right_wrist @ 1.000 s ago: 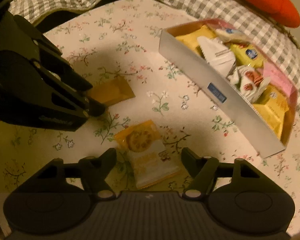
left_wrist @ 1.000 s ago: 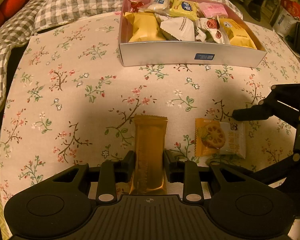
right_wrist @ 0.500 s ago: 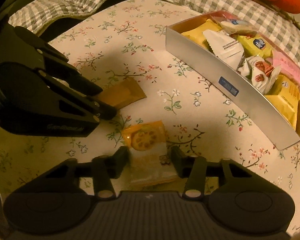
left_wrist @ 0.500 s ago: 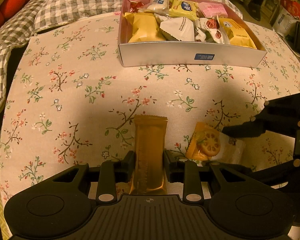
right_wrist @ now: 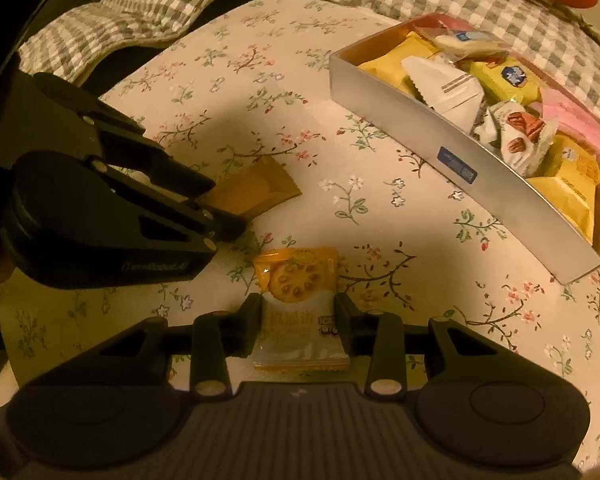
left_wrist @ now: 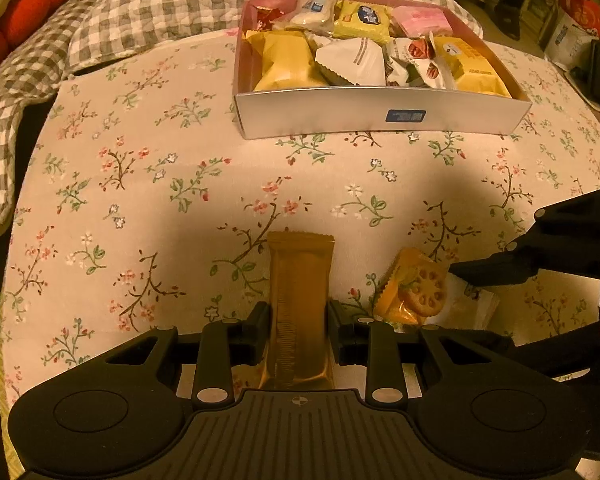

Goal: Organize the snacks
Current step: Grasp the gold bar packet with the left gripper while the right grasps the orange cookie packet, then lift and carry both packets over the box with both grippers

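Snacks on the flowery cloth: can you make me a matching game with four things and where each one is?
Things:
1. gold bar
2. cracker pack
3. pink packet
4. red cushion

Places:
A. in the box at the back
B. between the right tongs
C. off the cloth, by the checked blanket
D. between the left tongs

Pairs: 1-D, 2-B, 3-A, 4-C

Bare floral cloth (left_wrist: pixel 204 184) lies between both grippers and the packed snack box (left_wrist: pixel 380 116).
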{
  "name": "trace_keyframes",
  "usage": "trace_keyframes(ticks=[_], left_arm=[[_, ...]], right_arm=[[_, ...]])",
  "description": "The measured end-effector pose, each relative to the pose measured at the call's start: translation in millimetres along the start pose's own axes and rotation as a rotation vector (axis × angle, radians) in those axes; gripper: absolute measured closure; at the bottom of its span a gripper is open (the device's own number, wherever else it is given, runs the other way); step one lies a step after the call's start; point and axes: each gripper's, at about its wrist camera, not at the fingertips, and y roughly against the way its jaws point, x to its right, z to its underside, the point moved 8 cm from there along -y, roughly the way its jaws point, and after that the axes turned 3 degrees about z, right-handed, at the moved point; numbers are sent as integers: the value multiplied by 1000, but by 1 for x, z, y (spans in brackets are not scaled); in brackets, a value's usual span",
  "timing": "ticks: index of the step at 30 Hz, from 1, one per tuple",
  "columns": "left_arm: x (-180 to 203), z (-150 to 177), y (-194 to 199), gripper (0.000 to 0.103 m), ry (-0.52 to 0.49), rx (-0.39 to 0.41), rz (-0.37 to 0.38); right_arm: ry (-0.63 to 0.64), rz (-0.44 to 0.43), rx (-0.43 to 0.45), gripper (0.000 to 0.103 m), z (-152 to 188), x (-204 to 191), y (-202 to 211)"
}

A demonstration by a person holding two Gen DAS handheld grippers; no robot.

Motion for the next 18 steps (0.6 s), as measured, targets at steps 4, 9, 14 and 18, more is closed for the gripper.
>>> trace_keyframes(ticks=[4,9,14,18], left_arm=[[1,-1,1,75,-2,2,-3],[1,-2,2,75,-10,10,-11],[2,-4,5,75,-28,26,-25],[2,-5,7,75,-34,37,-38]], right_arm=[[-8,5,5,67,0,1,2],[-27,14,20,67,-1,3,6],[-46,32,28,67,-1,7,9],[-62,43,38,67,-2,10,12]])
